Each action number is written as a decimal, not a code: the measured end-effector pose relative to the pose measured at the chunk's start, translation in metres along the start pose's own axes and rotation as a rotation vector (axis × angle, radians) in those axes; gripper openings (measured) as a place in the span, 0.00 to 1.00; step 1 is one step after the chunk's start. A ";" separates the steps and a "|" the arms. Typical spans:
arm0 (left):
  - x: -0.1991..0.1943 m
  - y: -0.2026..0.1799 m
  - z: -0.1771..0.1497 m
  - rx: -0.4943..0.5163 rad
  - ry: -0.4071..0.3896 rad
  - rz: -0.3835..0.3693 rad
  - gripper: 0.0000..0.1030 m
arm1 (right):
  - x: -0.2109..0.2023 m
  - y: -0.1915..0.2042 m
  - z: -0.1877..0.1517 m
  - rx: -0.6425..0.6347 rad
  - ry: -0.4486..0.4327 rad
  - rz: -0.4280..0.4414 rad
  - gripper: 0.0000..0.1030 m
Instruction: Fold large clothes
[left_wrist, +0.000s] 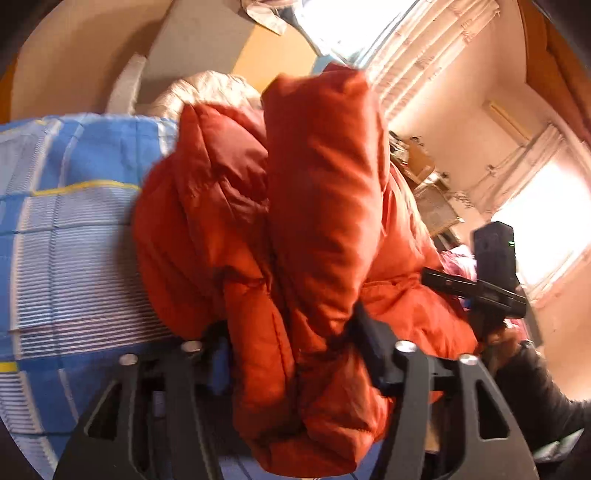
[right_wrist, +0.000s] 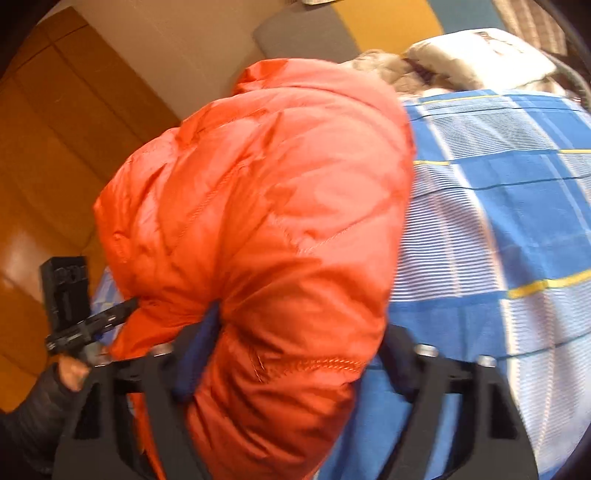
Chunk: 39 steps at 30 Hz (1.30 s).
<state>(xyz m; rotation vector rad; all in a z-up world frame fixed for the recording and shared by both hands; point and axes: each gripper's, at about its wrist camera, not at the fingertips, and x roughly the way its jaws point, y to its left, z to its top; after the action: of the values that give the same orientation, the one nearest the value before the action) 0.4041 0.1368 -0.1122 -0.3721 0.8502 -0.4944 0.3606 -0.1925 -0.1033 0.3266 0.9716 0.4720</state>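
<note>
An orange padded jacket lies bunched in a thick heap on the bed. In the left wrist view my left gripper straddles its near fold. The jaws stand wide and the pads do not clearly pinch the fabric. From the right wrist view the same jacket bulges up between the fingers of my right gripper. Its left pad touches the cloth and its right finger stands just clear of it. Each view also catches the other tool: the right gripper and the left gripper.
A blue and white checked bedsheet covers the bed under the jacket. Beige bedding and a pillow lie at the head end. A wooden wardrobe stands beside the bed. A person's dark sleeve shows by a bright window.
</note>
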 end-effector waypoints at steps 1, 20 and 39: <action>-0.006 -0.004 0.000 0.017 -0.024 0.033 0.69 | -0.005 0.000 -0.001 -0.009 -0.014 -0.019 0.87; -0.091 -0.063 -0.054 0.094 -0.220 0.464 0.98 | -0.057 0.080 -0.051 -0.089 -0.236 -0.375 0.90; -0.136 -0.125 -0.104 0.146 -0.321 0.591 0.98 | -0.089 0.143 -0.120 -0.063 -0.323 -0.566 0.97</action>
<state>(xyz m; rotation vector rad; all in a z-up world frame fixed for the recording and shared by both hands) 0.2136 0.0969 -0.0291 -0.0505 0.5687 0.0558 0.1831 -0.1104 -0.0366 0.0571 0.6897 -0.0679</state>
